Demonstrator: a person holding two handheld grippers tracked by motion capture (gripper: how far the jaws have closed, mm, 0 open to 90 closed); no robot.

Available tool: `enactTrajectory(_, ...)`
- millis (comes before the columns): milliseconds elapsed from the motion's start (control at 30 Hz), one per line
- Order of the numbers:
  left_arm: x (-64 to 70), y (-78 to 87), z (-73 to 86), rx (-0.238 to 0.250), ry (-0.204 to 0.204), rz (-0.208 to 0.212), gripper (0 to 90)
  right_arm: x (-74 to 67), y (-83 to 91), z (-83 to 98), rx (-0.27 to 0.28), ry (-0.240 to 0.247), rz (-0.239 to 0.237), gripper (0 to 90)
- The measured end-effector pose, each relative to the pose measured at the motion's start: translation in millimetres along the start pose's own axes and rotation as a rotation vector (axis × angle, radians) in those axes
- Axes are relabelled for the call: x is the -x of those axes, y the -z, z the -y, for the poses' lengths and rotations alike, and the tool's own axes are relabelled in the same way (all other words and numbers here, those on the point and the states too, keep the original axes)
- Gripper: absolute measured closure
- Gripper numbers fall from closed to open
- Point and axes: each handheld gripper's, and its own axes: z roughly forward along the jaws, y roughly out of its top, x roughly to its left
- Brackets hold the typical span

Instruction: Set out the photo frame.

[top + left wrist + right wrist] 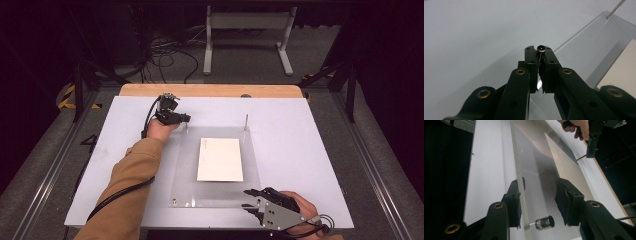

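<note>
A clear acrylic plate (182,170) lies on the white tabletop with a white sheet of paper (220,159) on it. At the plate's far left corner my left gripper (186,119) is shut on a thin metal pin (540,48), which stands upright and pokes out between the jaw tips. At the near right corner is my right gripper (248,200), open. A short metal peg (544,222) stands between its jaws, and neither pad touches it. In the right gripper view the left gripper (590,155) and its pin (581,158) show far off.
Another upright pin (246,121) stands at the plate's far right corner, and a small metal peg (174,202) at its near left corner. The white board (295,150) rests on a wooden tabletop (210,90). Beyond it are cables and a white table frame (247,30) on the floor.
</note>
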Motion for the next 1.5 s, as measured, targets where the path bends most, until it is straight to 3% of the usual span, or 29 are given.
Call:
enactTrajectory(67,0.7,0.0,0.4,0.006,-0.012,-0.010,83.9,1.9,1.4,-1.7,0.003,0.002,0.004,59.7)
enactTrajectory(100,1.4,0.3,0.5,0.004,-0.030,-0.034,82.6,2.6,2.2,-2.4,0.004,0.002,0.006,60.1)
enactTrajectory(167,2.9,2.2,1.4,0.012,-0.048,-0.066,70.9,4.1,3.5,-3.9,0.004,0.007,0.010,61.1)
enactTrajectory(200,2.9,4.8,2.3,0.027,-0.052,-0.059,66.6,5.1,3.9,-4.5,0.006,0.010,0.012,61.3)
enactTrajectory(267,3.5,12.4,3.7,0.046,-0.061,-0.072,57.2,7.4,5.5,-5.5,0.009,0.003,0.013,61.8)
enactTrajectory(333,4.6,21.1,6.4,0.047,-0.104,-0.102,53.7,11.0,7.6,-6.6,0.021,-0.006,0.016,62.6)
enactTrajectory(433,3.6,37.1,12.6,0.067,-0.111,-0.093,48.2,19.0,11.3,-9.2,0.041,-0.022,0.022,64.0)
enactTrajectory(467,4.6,42.2,15.5,0.077,-0.099,-0.085,47.5,21.7,12.6,-10.4,0.047,-0.029,0.023,64.4)
enactTrajectory(800,19.8,76.1,58.5,0.152,-0.134,-0.054,41.7,52.4,21.7,-23.5,0.072,-0.087,0.002,66.0)
enactTrajectory(967,23.6,95.1,88.2,0.209,-0.097,-0.010,39.7,66.7,24.7,-28.4,0.091,-0.100,-0.001,66.4)
enactTrajectory(1067,26.3,102.6,100.5,0.216,-0.122,-0.033,39.8,75.0,26.3,-30.6,0.105,-0.112,0.001,66.5)
enactTrajectory(1133,31.2,107.0,110.5,0.225,-0.114,-0.041,39.5,80.5,27.3,-32.1,0.113,-0.123,0.003,66.6)
enactTrajectory(1167,31.7,109.6,113.9,0.219,-0.137,-0.056,38.9,84.7,27.9,-33.2,0.119,-0.127,0.002,66.7)
enactTrajectory(1333,42.2,118.2,132.1,0.245,-0.173,-0.105,37.1,100.2,30.0,-38.6,0.125,-0.138,0.013,67.3)
enactTrajectory(1367,42.4,119.2,134.1,0.245,-0.188,-0.106,37.0,103.8,30.4,-39.9,0.124,-0.142,0.016,67.5)
enactTrajectory(1500,42.6,120.2,138.2,0.252,-0.183,-0.103,36.4,115.2,31.3,-43.9,0.124,-0.161,0.015,67.7)
